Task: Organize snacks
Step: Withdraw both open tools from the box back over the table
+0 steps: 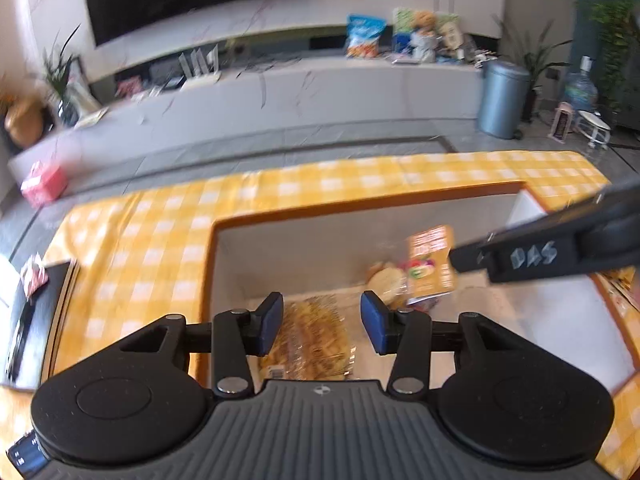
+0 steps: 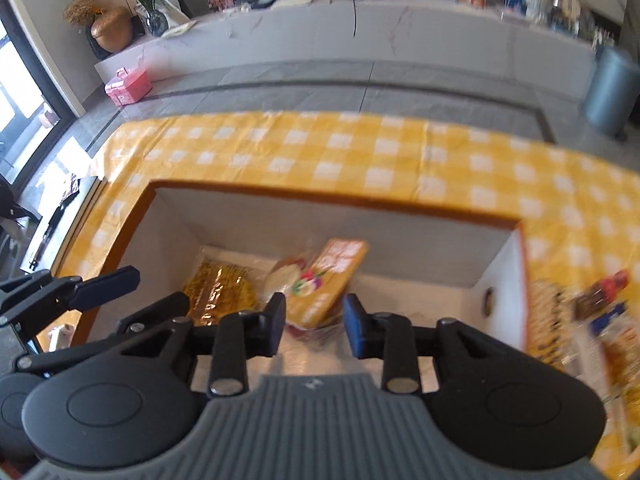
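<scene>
While apart, both fingers (image 1: 376, 322) hold nothing.

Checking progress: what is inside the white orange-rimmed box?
White orange-rimmed box holds a clear golden pastry packet and an orange snack bag leaning over a round bread, partly hiding it.

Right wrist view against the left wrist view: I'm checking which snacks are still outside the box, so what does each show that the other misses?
Only the right wrist view shows snack packets lying on the checked cloth right of the box. Only the left wrist view shows a red-and-white wrapper at far left. Both show the noodle pack and orange packet inside the box.
</scene>
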